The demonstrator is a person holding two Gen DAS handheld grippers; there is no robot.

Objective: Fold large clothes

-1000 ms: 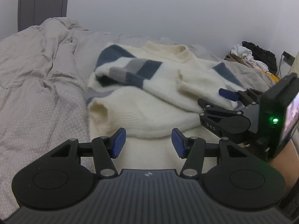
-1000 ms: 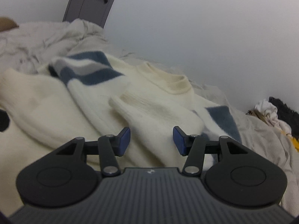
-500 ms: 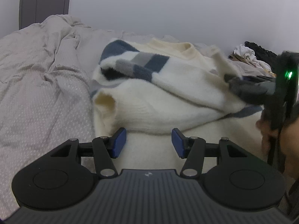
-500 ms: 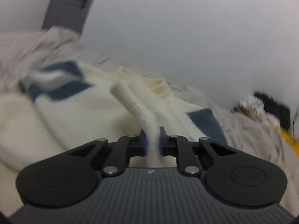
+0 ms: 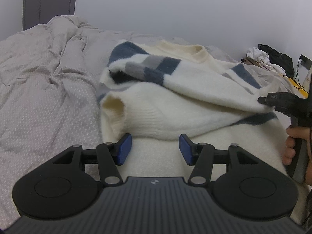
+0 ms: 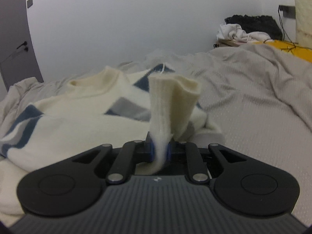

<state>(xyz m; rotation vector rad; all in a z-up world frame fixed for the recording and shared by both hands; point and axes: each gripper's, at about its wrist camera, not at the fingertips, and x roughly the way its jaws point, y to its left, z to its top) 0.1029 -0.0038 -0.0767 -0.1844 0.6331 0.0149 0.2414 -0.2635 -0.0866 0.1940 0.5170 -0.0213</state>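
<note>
Left gripper [image 5: 155,149] sits wide open over the cream sweater [image 5: 175,105] on the bed [image 5: 48,89]; right gripper [image 5: 273,102] at the frame's right edge pinches a sleeve.

The right gripper [image 5: 267,102] is cut by the left view's right edge. The cuff [image 6: 173,105] hides its fingers [image 6: 153,150]. The sweater [image 5: 175,101] covers the bed's [image 5: 48,78] middle.

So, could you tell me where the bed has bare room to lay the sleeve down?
Bare duvet lies right of the sweater, short of the clothes pile. More flat duvet lies left of the sweater, before the rumpled folds. The middle is crowded: the sweater, the right gripper clamping its cuff, and the left gripper hovering open.
</note>
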